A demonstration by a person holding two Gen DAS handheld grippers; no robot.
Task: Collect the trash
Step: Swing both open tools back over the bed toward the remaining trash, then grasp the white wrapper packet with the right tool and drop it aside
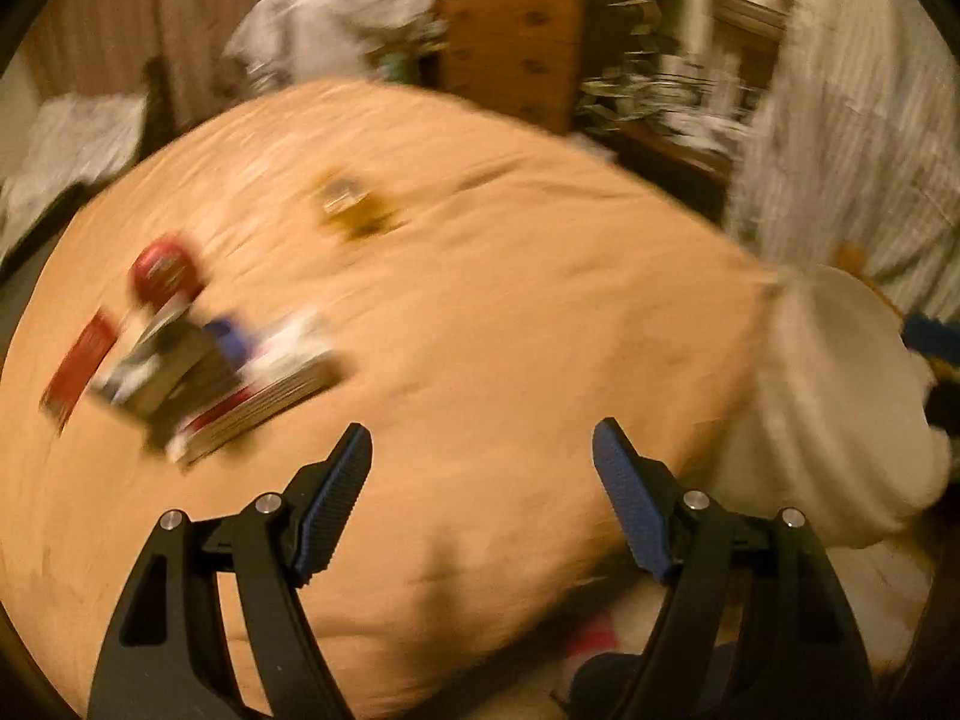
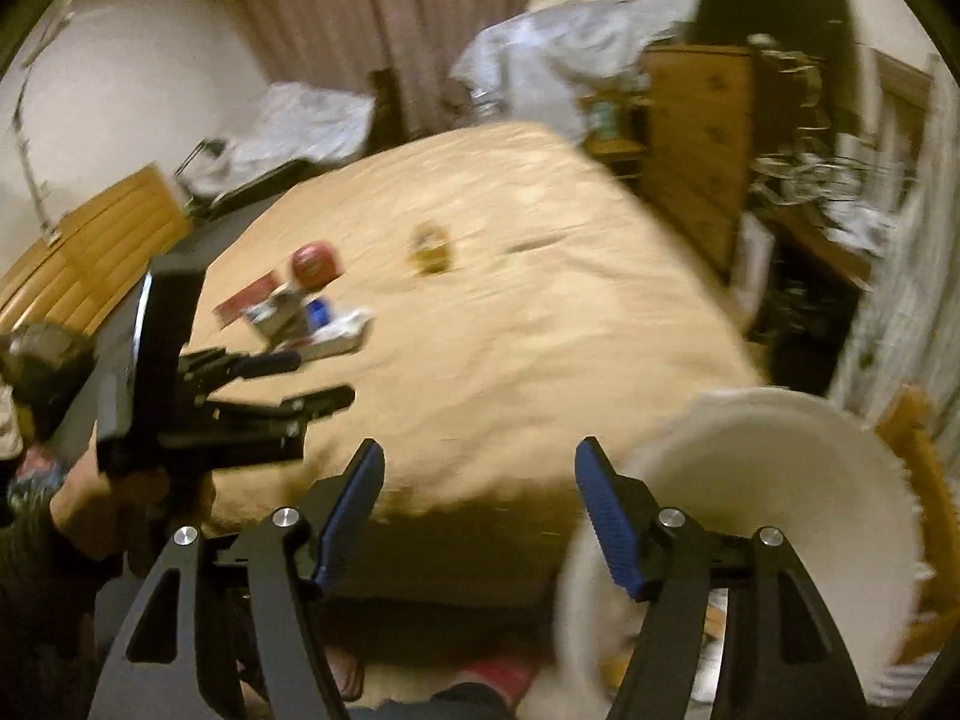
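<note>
One bed [image 2: 510,324], one white bag [image 2: 750,480], one dresser [image 2: 696,144]

Open left hand-held gripper [image 1: 480,450], bed [image 1: 510,300], litter [image 1: 198,372]

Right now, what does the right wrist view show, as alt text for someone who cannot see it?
An open right gripper hangs, holding nothing, over a tan bed strewn with blurred litter. A white bag gapes at lower right; the left gripper reaches in from the left.

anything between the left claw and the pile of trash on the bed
Nothing: only bare bedspread lies between the left claw and the pile, seen in the left wrist view.
</note>
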